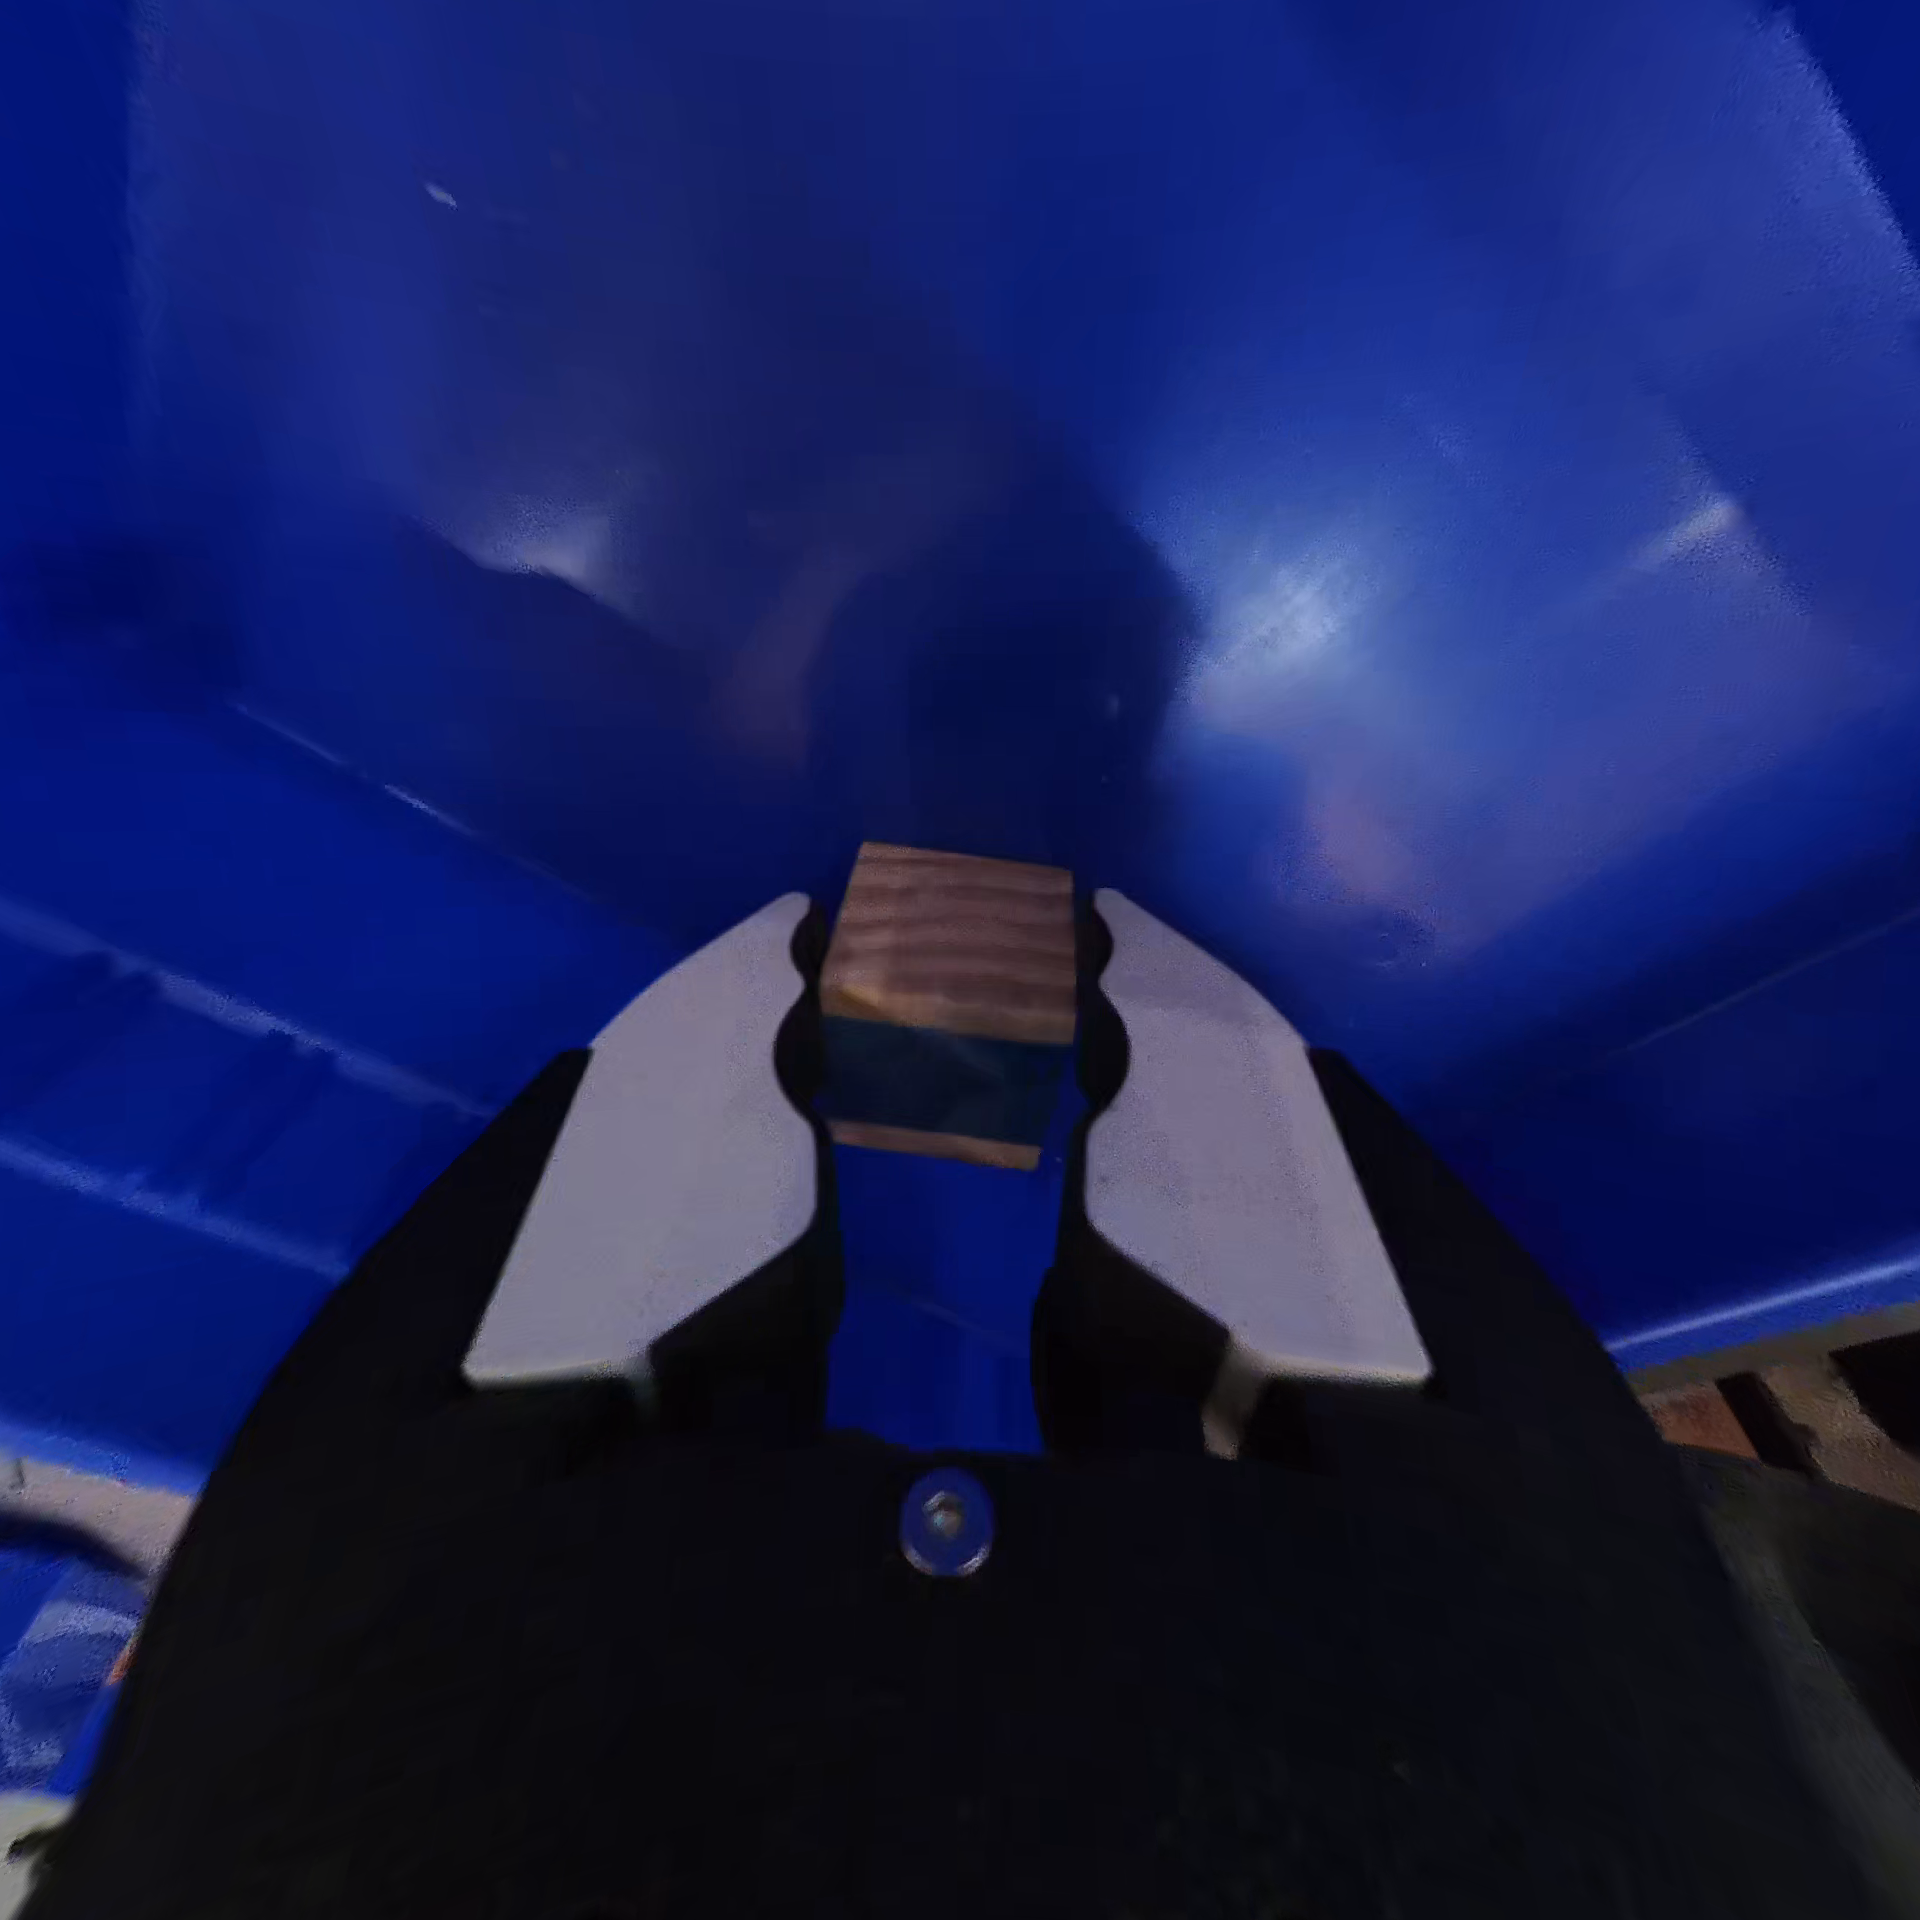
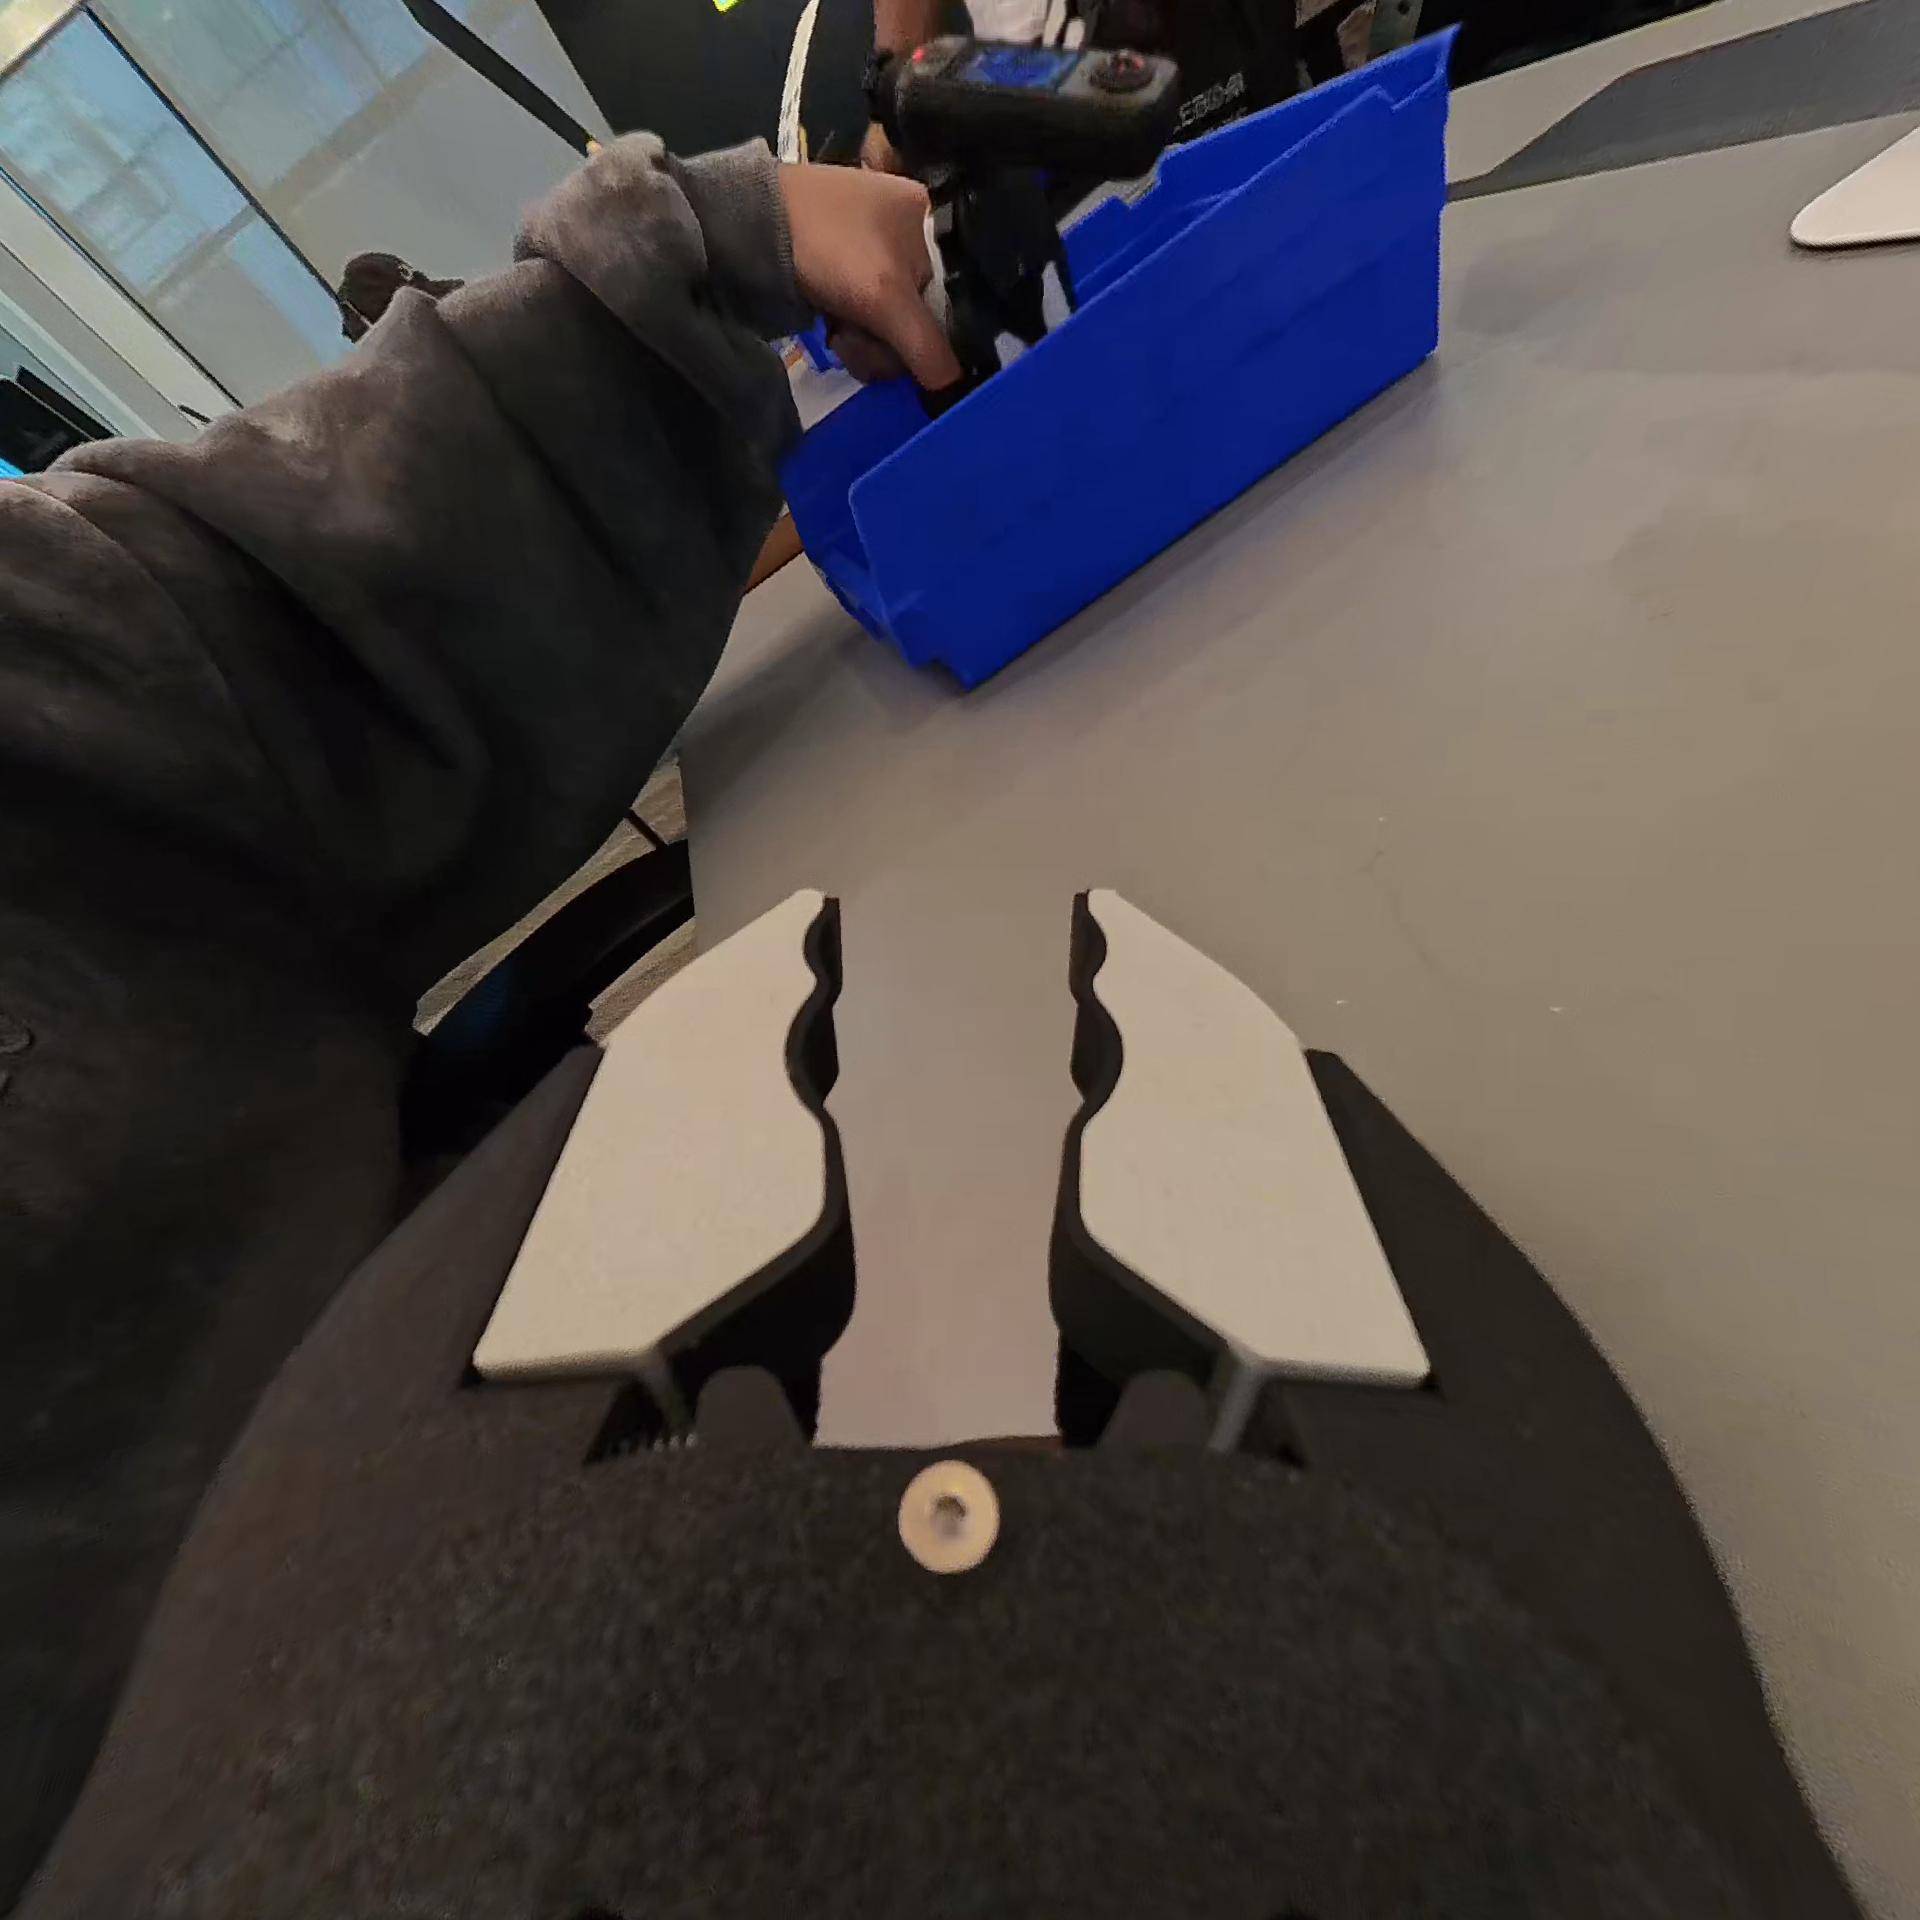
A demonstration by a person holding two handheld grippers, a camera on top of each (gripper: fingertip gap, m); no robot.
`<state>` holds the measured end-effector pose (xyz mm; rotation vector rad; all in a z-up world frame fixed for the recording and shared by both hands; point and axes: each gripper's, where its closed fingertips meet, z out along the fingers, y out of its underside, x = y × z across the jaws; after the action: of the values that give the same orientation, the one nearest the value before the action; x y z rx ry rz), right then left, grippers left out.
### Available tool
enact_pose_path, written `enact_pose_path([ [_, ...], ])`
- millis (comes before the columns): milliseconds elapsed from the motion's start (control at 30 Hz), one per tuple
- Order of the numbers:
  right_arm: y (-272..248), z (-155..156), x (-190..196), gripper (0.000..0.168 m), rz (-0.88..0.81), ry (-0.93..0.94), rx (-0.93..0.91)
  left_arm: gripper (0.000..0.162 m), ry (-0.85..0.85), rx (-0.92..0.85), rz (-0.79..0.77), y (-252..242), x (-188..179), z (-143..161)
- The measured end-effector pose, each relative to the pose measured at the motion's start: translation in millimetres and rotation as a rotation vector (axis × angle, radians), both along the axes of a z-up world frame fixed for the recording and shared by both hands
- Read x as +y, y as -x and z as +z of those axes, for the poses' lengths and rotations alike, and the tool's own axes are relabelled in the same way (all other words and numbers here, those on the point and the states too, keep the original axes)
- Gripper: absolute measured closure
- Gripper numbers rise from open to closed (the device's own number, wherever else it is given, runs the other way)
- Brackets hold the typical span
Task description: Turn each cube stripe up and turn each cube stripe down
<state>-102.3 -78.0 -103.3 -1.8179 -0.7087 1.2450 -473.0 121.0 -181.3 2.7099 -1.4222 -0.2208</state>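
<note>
Black hand-held gripper (image 2: 954, 914), pale grey fingers (image 2: 686, 1132), dark grey sleeve (image 2: 343, 623)

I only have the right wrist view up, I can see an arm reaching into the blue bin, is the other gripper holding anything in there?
Observer: Yes. The left gripper is shut on a wooden cube inside the blue bin.
Operator: Which way is the cube's stripe facing?
Observer: A dark blue stripe shows on the face turned toward the left wrist camera; the face above it is bare wood grain.
Operator: Any other cubes near it?
Observer: None show in the left wrist view; only blue bin walls surround the cube. Your right gripper is open over the grey table, holding nothing.
</note>
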Motion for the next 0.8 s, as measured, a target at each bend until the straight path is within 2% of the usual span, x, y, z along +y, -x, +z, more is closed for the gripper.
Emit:
enact_pose_path([
  [200, -0.7, 1.1, -2.7, 0.127, 0.011, -0.006, -0.011, 0.117, 0.007, -0.031, -0.041, -5.8, -13.4, 9.1],
  [367, -11.7, 15.5, 2.7, 0.128, -0.037, -0.028, 0.040, 0.117, -0.156, -0.223, -0.008, -23.7, -3.6, 60.6],
  [433, -18.6, 19.3, 9.3, 0.127, -0.074, -0.018, 0.078, 0.117, -0.248, -0.377, 0.051, -43.3, 3.0, 78.3],
  [500, -28.5, 16.1, 21.5, 0.124, -0.139, -0.013, 0.087, 0.118, -0.312, -0.603, 0.140, -78.0, 3.9, 95.0],
  [567, -43.7, 7.8, 39.6, 0.108, -0.233, -0.025, 0.040, 0.118, -0.332, -0.865, 0.220, -123.3, -4.3, 118.1],
  [633, -57.6, 3.0, 57.3, 0.104, -0.312, -0.021, -0.024, 0.118, -0.301, -1.132, 0.267, -174.8, -23.2, 147.6],
  [667, -60.1, 2.2, 64.0, 0.095, -0.332, 0.005, -0.055, 0.118, -0.265, -1.252, 0.254, -201.8, -37.2, 162.8],
  [733, -50.3, 11.0, 66.4, 0.086, -0.274, 0.010, -0.076, 0.118, -0.205, -1.428, 0.216, -251.2, -63.0, 184.7],
  [800, -32.3, 37.4, 60.8, 0.090, -0.191, 0.019, 0.023, 0.118, -0.091, -1.537, 0.163, -297.1, -90.8, 193.3],
])
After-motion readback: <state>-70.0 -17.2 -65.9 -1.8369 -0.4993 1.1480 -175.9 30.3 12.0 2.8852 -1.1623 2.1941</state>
